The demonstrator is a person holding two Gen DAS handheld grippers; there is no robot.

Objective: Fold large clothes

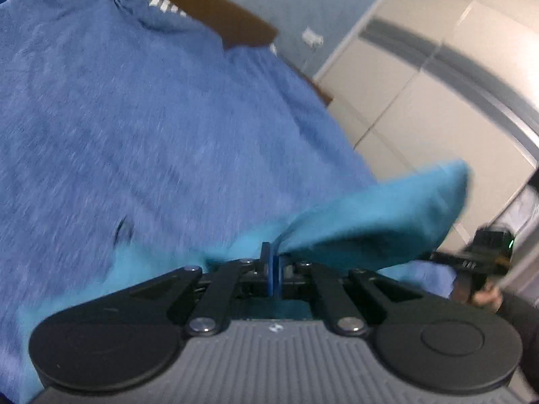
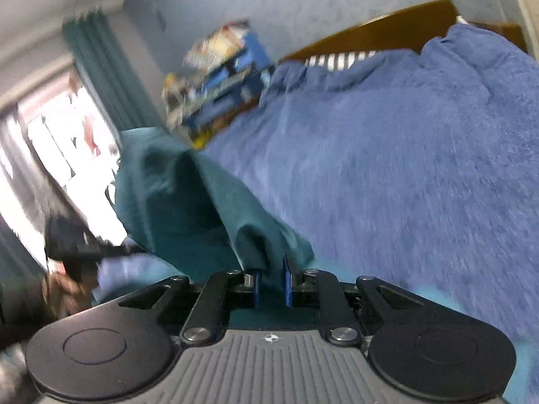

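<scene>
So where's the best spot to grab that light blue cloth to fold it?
By its edge, one corner per gripper, coming in from the near side of the bed. The teal garment is floppy, so spread holds keep it flat. The left gripper and right gripper already pinch its edge.

Both wrist cameras sit close above, apparently tilted, sharing the blue bedspread (image 1: pixel 134 118) (image 2: pixel 404 151).

My left gripper (image 1: pixel 273 271) and right gripper (image 2: pixel 271 281) match: blue fingers (image 2: pixel 287 282), black linkage arms with silver screws, round black discs, and a ribbed grey body bearing a small white logo.
</scene>
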